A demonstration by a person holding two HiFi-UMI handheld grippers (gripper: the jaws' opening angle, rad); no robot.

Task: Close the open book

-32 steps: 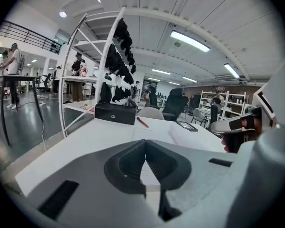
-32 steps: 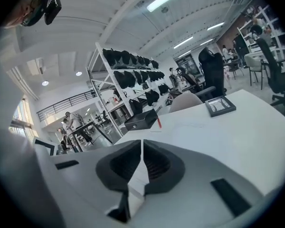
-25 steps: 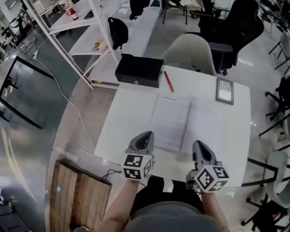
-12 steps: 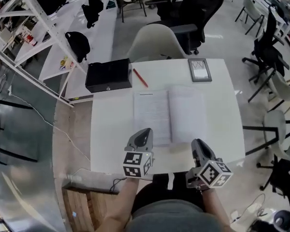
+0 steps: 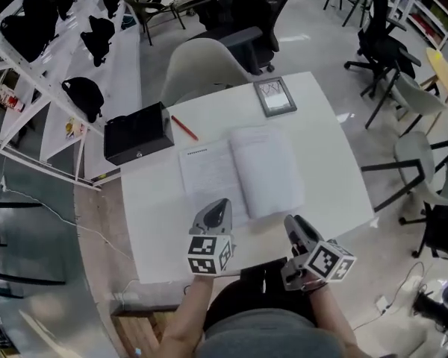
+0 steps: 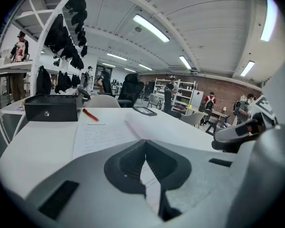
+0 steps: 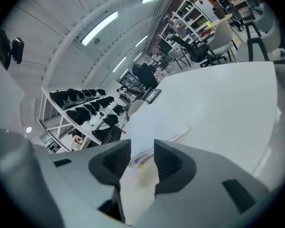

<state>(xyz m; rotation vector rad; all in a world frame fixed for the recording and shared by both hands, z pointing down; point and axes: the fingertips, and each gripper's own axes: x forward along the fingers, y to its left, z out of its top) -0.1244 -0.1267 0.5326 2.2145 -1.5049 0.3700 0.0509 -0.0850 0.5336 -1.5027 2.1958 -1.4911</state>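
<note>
The open book (image 5: 240, 171) lies flat in the middle of the white table (image 5: 325, 155), its printed left page (image 6: 102, 133) facing up. My left gripper (image 5: 216, 213) hovers over the table at the book's near left corner. Its jaws are shut with nothing between them, as the left gripper view (image 6: 145, 144) shows. My right gripper (image 5: 293, 228) hangs just off the book's near right corner. Its jaws are opening (image 7: 142, 148) and hold nothing. Through their gap I see the book's (image 7: 154, 125) near page edges.
A black box (image 5: 137, 133) sits at the table's far left, a red pen (image 5: 184, 127) beside it. A grey framed tablet (image 5: 275, 96) lies at the far edge. A white chair (image 5: 201, 69) stands behind the table, shelving (image 5: 30, 58) to the left, office chairs (image 5: 388, 47) to the right.
The head view has swung, so the table and book sit turned and nearer. Both grippers have come forward to the book's near edge. The book stays open.
</note>
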